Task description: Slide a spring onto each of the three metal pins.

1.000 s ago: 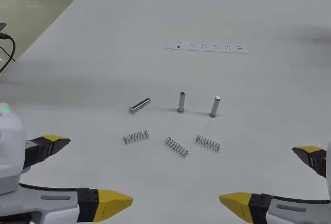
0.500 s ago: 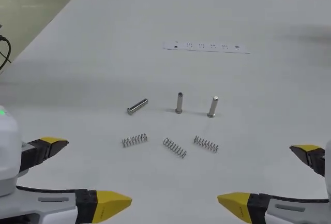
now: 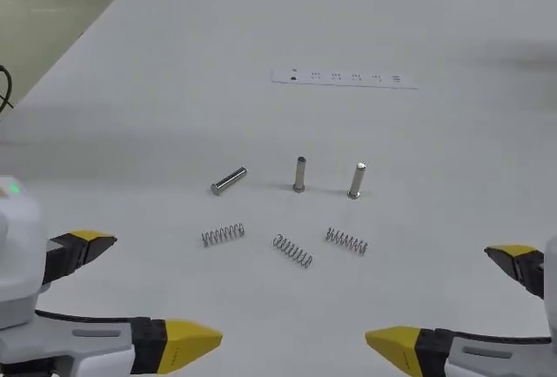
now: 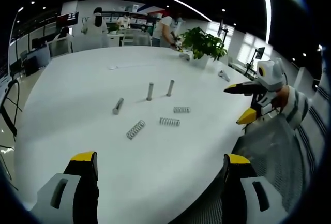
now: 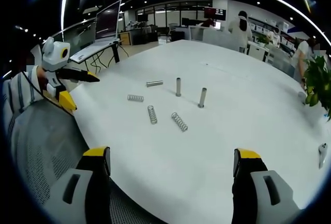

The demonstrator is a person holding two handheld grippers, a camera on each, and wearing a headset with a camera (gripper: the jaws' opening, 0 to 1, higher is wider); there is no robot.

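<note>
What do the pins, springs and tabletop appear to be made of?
Pins: polished silvery metal, likely steel, with bright glints. Springs: thin bare metal wire, wound in open coils. Tabletop: smooth matte white, perhaps laminate; the look leaves it open.

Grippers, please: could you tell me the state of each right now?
Left gripper: open, holding nothing.
Right gripper: open, holding nothing.

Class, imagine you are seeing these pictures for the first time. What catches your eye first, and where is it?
On the white table, three metal pins stand out at the middle: two upright, the left one lying flat, with three springs loose in a row in front. Nearest the camera, the left gripper and right gripper hover with yellow-tipped jaws wide open.
</note>
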